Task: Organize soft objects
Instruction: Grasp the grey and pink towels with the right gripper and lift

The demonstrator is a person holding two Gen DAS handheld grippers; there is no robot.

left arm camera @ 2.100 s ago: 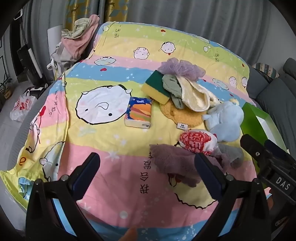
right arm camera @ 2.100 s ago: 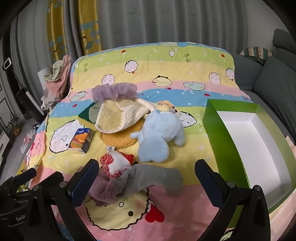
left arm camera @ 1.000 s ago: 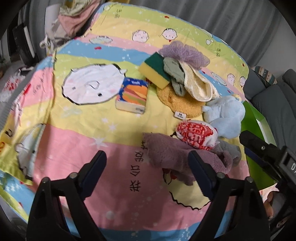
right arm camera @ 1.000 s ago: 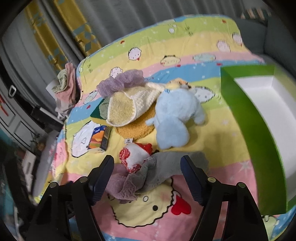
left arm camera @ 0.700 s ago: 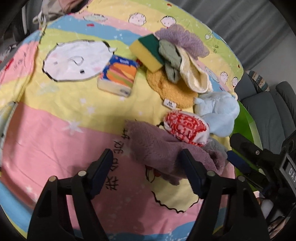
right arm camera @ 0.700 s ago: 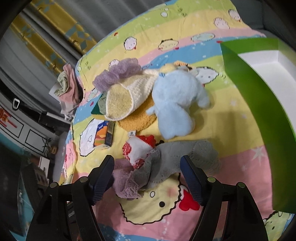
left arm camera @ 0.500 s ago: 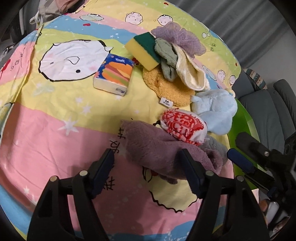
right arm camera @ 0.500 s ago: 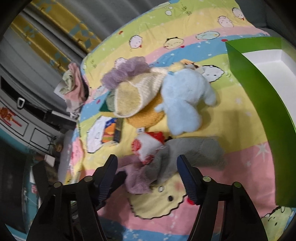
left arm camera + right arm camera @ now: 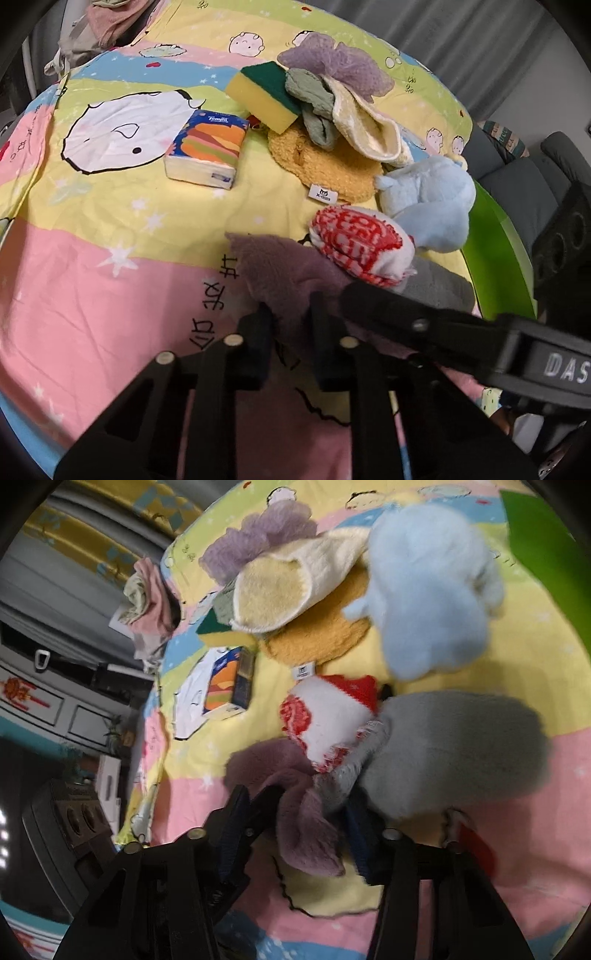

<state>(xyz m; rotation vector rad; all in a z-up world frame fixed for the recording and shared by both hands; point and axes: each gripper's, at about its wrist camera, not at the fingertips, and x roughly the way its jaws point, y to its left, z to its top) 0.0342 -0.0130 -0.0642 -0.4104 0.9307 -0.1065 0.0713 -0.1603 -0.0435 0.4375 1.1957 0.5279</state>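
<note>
A bed (image 9: 110,280) under a cartoon-printed sheet in pink, yellow, blue and green stripes carries everything. Directly on it lie a tissue pack (image 9: 207,149), a yellow-and-green sponge (image 9: 262,99), an orange fluffy pad (image 9: 325,166), a pale blue plush toy (image 9: 432,203), a mauve towel (image 9: 288,273) and a grey cloth (image 9: 454,746). A red-and-white cloth bundle (image 9: 360,243) rests against the mauve towel and grey cloth, and a green box (image 9: 495,258) sits at the bed's right side.

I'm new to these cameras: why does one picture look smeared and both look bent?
Right wrist view: motion blur smears the blue plush toy and grey cloth. Left wrist view: sharp, the tissue pack crisp. Both: fisheye bending curves the bedsheet, corners dark.
</note>
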